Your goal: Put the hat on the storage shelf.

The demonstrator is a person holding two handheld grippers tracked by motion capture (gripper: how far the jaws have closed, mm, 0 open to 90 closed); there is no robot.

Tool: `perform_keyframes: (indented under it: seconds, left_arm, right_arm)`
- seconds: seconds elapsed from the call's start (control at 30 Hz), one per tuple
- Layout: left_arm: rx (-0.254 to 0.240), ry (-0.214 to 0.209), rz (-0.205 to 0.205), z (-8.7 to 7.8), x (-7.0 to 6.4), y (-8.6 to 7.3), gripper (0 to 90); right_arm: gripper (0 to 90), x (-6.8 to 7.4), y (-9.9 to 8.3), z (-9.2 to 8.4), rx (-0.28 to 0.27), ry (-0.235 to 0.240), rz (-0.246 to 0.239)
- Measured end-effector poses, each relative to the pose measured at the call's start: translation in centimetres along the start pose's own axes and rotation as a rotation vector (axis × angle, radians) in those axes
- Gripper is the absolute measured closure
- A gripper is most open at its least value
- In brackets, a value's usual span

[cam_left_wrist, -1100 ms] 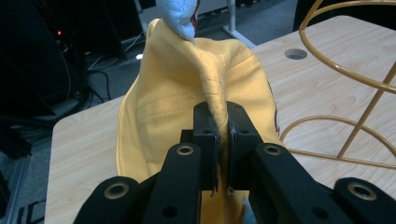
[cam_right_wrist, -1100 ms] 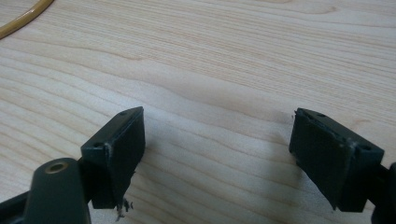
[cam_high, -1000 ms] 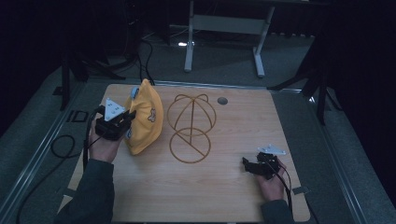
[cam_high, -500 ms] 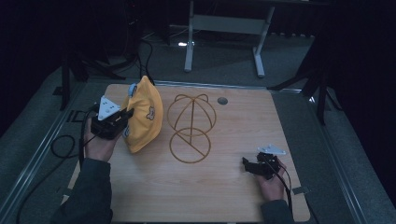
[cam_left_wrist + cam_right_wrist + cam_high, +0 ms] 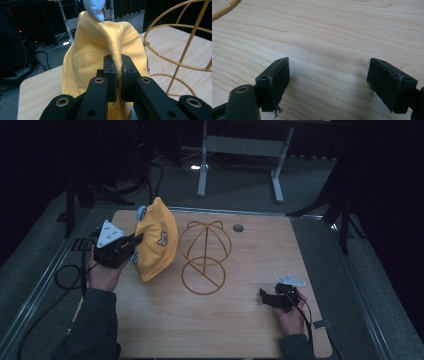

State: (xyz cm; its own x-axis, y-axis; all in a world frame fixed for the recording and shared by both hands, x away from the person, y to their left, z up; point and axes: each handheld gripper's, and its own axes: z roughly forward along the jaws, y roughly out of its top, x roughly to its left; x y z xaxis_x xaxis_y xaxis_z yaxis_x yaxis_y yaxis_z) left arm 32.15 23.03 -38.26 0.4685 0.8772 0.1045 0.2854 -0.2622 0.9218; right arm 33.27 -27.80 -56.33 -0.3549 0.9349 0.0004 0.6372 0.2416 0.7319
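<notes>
High view: left gripper (image 5: 131, 245) holds the yellow cap (image 5: 155, 240) at the left side of the desk (image 5: 250, 330), just beside the wire cap stand (image 5: 205, 255). Compared with a second ago the cap stands a little higher and more upright, its lower edge close to the desk or just touching it; the change is small. The stand is bare and the right gripper (image 5: 267, 297) has not shifted, resting low on the desk near the right front, well apart from cap and stand.

Judgement: the cap is lifted and ready to travel; the carry over the stand's dome is not yet done.

Left gripper view: jaws closed on a pinched fold of the cap's cloth (image 5: 117, 53), a detail the high view is too small to show. A pale blue part (image 5: 95, 10) sits at the top of the cap. Stand wires (image 5: 185, 47) rise to the right of the cap, close by.

Right gripper view: jaws stand wide open over bare wood (image 5: 332, 37), nothing between them. A curve of the stand's base ring (image 5: 224, 10) crosses the top left corner.

Risk, as judged: a grip on one fold lets the cap hang limp, so seating it on the dome may need the right gripper.
</notes>
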Motion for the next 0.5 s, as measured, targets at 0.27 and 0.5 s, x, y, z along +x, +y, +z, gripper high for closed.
perform_keyframes:
  seconds: [0.27,0.5]
  left_arm:
    - [-0.015,-0.034,-0.004,-0.39,0.55,0.41,85.1]
    - [-0.031,-0.064,0.011,-0.93,0.93,0.85,85.1]
  right_arm:
    - [18.2,0.00,0.00,0.00,0.000,0.000,0.001]
    - [18.2,0.01,0.00,0.00,0.000,0.001,0.002]
